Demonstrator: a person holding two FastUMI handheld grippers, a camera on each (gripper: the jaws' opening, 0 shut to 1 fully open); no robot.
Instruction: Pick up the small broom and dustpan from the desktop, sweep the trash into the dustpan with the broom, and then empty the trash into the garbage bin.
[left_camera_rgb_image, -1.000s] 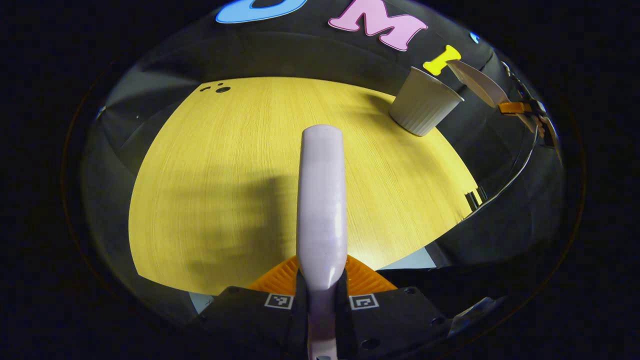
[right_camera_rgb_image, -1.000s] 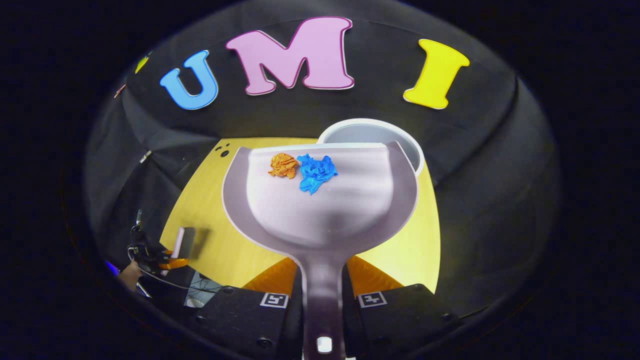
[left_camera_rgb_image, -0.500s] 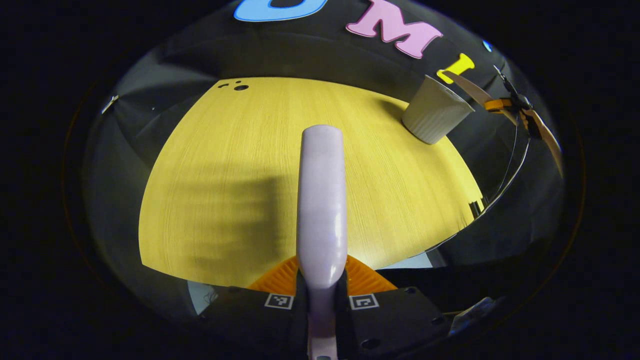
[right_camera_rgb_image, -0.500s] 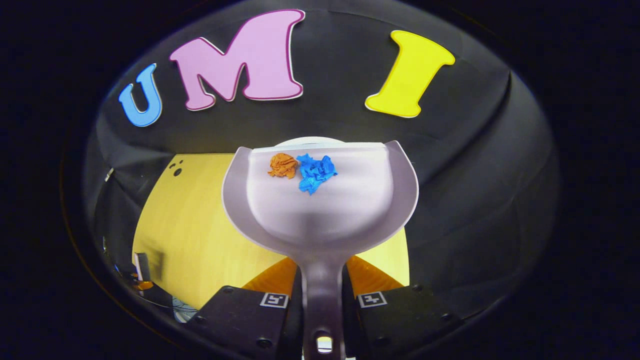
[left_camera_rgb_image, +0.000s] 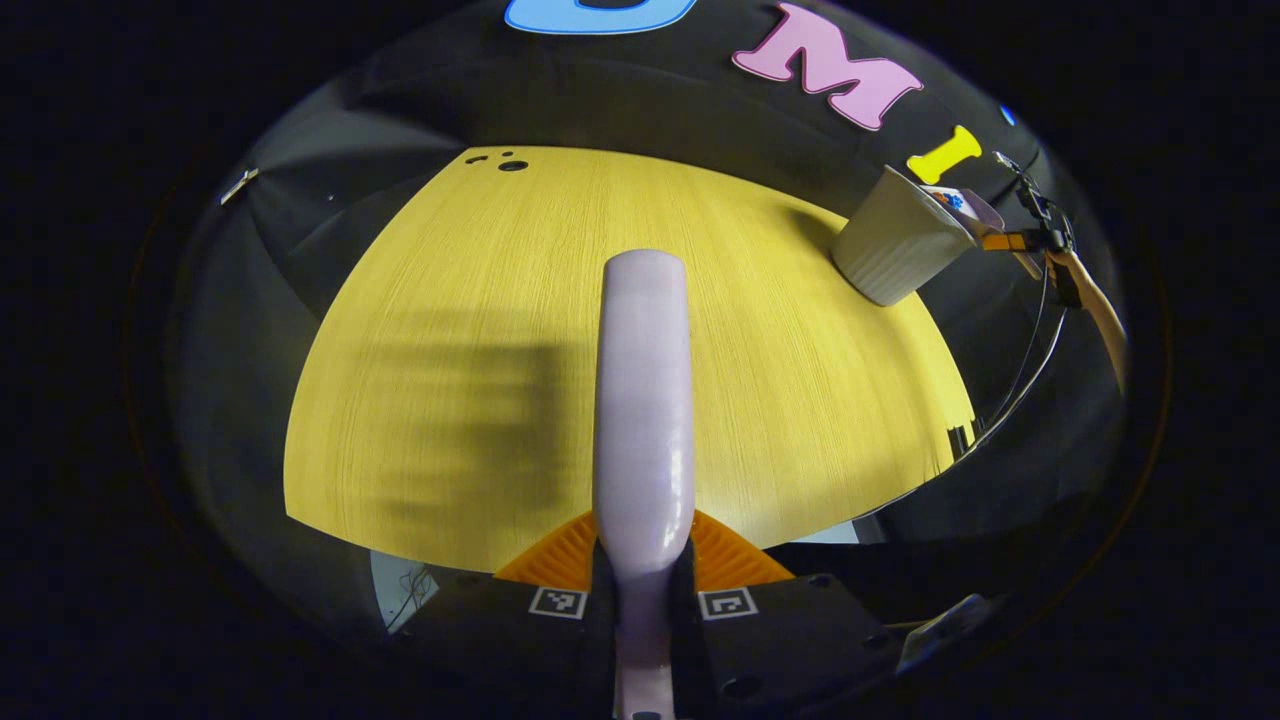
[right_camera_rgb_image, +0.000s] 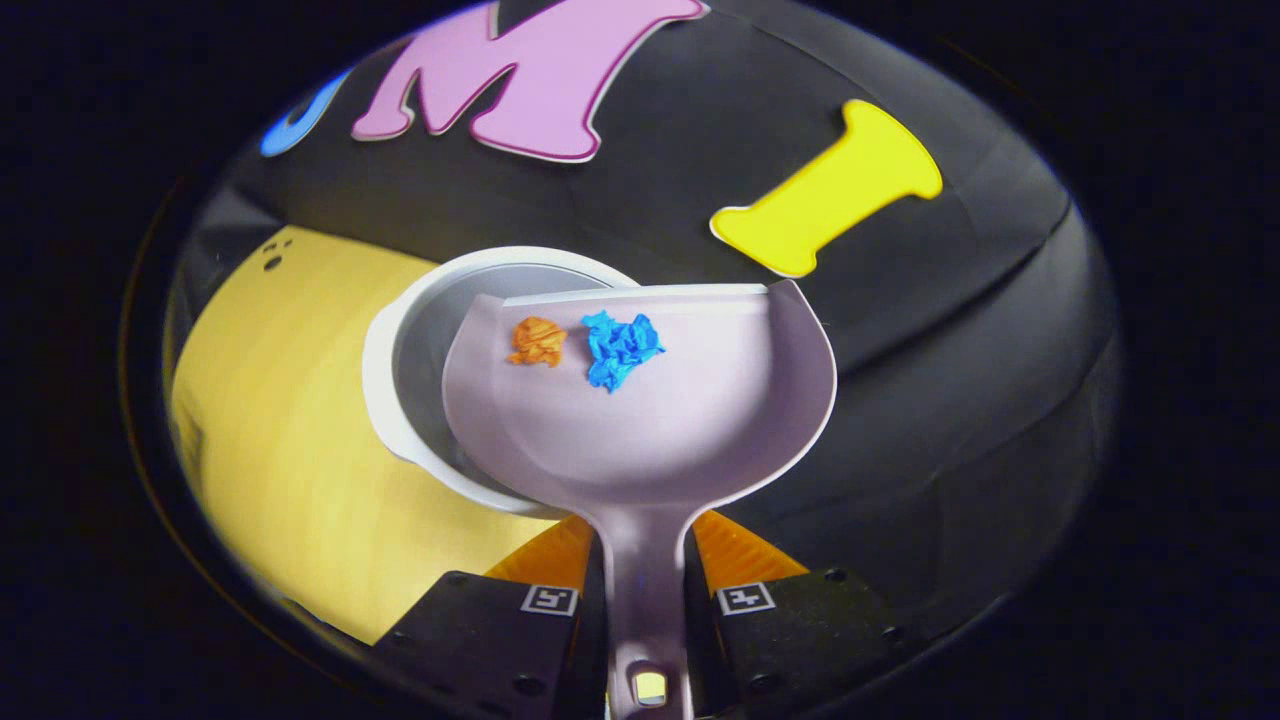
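In the right gripper view my right gripper (right_camera_rgb_image: 645, 560) is shut on the handle of the pale lilac dustpan (right_camera_rgb_image: 690, 420). An orange paper wad (right_camera_rgb_image: 537, 341) and a blue paper wad (right_camera_rgb_image: 618, 347) lie near the pan's front lip. The pan hangs tilted over the open mouth of the white garbage bin (right_camera_rgb_image: 400, 400). In the left gripper view my left gripper (left_camera_rgb_image: 643, 560) is shut on the pale lilac broom (left_camera_rgb_image: 643, 390), held above the yellow desktop (left_camera_rgb_image: 450, 350). The bin (left_camera_rgb_image: 895, 250) stands at the far right there, with the dustpan (left_camera_rgb_image: 960, 205) above its rim.
The yellow desktop (right_camera_rgb_image: 270, 440) runs to the left of the bin. Small dark holes (left_camera_rgb_image: 505, 163) mark the desk's far corner. A cable (left_camera_rgb_image: 1020, 370) hangs past the desk's right edge, and a person's arm (left_camera_rgb_image: 1095, 310) reaches toward the bin.
The right gripper has carried the dustpan over the bin's mouth and rolled it; the wads have slid slightly toward the lip. The left gripper has drifted, with the bin shifting right in its view.
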